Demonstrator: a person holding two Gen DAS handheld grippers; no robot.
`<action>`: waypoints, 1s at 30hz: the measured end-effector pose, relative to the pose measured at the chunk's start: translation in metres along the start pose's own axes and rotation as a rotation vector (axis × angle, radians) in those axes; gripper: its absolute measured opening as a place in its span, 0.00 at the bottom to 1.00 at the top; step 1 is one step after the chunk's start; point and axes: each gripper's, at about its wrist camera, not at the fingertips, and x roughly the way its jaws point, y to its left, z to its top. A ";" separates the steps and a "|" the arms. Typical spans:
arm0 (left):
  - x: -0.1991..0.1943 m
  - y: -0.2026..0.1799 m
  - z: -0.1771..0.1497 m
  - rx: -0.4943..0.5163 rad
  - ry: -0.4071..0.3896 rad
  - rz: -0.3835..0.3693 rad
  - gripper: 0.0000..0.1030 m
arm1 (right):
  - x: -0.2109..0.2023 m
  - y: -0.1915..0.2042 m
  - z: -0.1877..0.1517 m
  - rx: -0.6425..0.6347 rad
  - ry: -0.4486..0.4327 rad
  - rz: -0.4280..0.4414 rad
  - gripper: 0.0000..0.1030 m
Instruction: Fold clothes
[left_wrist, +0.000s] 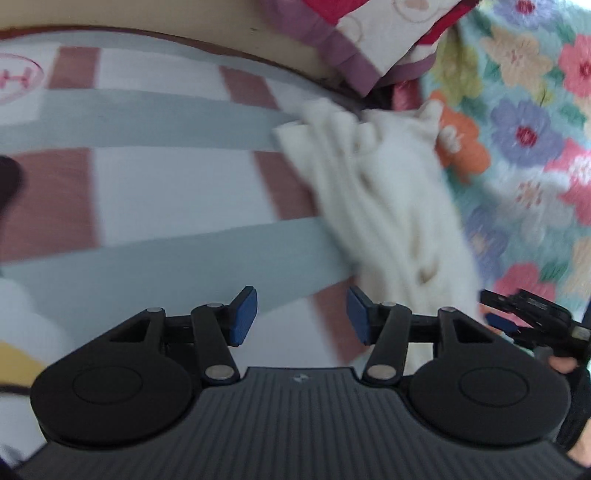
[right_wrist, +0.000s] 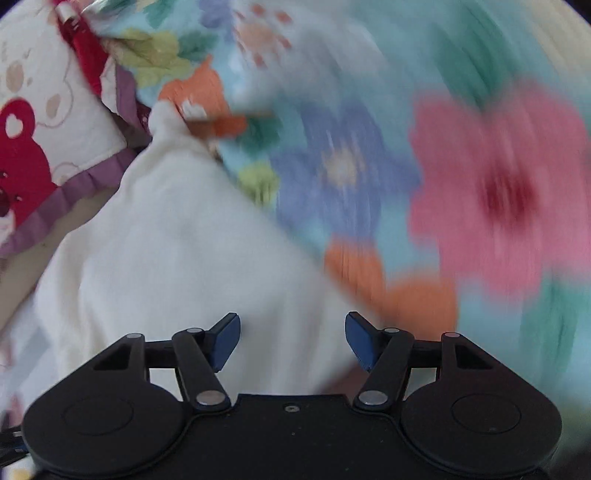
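Right wrist: white garment (right_wrist: 177, 251) beside open right claw (right_wrist: 291, 341).

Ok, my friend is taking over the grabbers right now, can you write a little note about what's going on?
Left gripper: open, empty, over the striped sheet.
Right gripper: open, empty, over the white garment.
The white garment lies crumpled on the bed beside the flowered blanket, near the bear pillow.
Done: no fold shows yet.
Left: spread it flat, then fold it.
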 end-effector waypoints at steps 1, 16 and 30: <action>-0.005 0.007 0.000 0.029 0.006 0.013 0.51 | -0.002 -0.008 -0.013 0.079 0.016 0.035 0.71; -0.001 0.006 0.013 0.028 -0.031 -0.046 0.51 | 0.005 0.047 -0.103 0.340 0.062 0.239 0.86; 0.009 -0.004 0.017 0.183 -0.058 -0.052 0.51 | -0.028 0.115 -0.106 -0.269 0.097 0.071 0.38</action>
